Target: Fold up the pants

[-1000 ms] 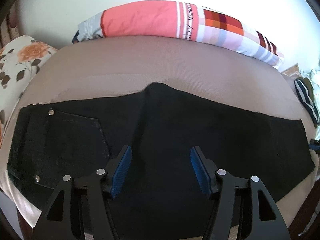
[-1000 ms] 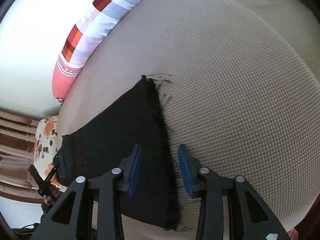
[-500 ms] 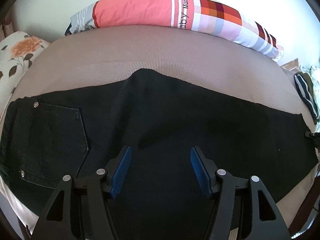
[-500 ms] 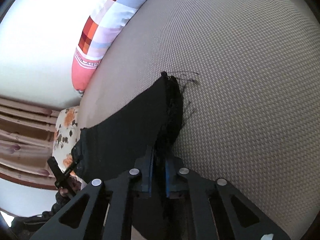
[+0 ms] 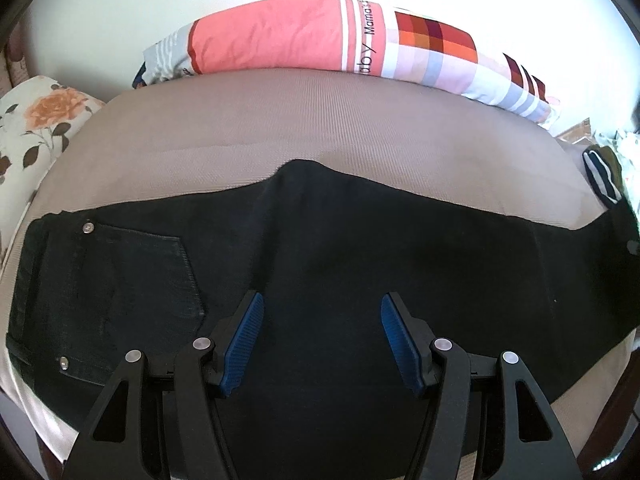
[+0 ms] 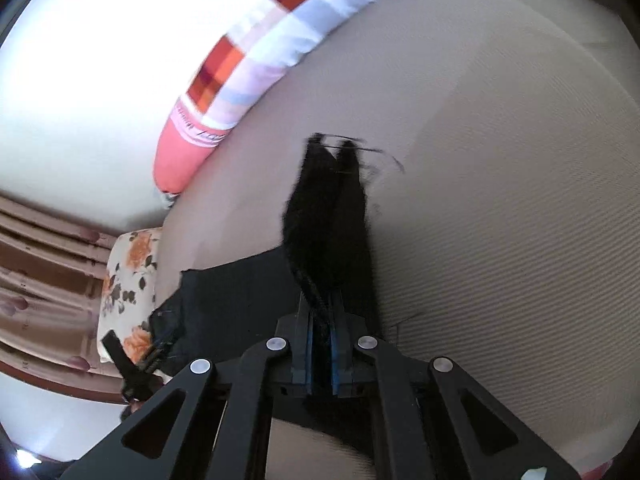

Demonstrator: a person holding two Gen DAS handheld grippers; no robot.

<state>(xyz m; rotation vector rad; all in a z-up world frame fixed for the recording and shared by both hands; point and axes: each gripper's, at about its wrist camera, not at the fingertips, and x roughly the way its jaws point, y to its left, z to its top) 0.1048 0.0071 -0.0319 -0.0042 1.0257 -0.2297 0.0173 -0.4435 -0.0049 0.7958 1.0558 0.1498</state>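
Observation:
Black pants [image 5: 320, 264] lie flat across a beige bed [image 5: 304, 120], folded lengthwise, waistband and back pocket at the left, leg ends at the right. My left gripper [image 5: 320, 336] is open and hovers over the middle of the pants, holding nothing. My right gripper [image 6: 320, 340] is shut on the frayed leg hem of the pants [image 6: 328, 216] and lifts it off the bed, so the cloth hangs up in front of the camera. The left gripper also shows small at the far waistband end [image 6: 132, 364].
A long pink and checked pillow [image 5: 320, 40] lies along the far edge of the bed by the wall. A floral pillow [image 5: 36, 120] sits at the left end. Striped clothing [image 5: 600, 176] lies at the right edge. Beige bed surface [image 6: 500, 160] stretches right of the hem.
My right gripper closed on the leg hem and has raised it off the bed. My left gripper stayed open and shifted slightly over the pants.

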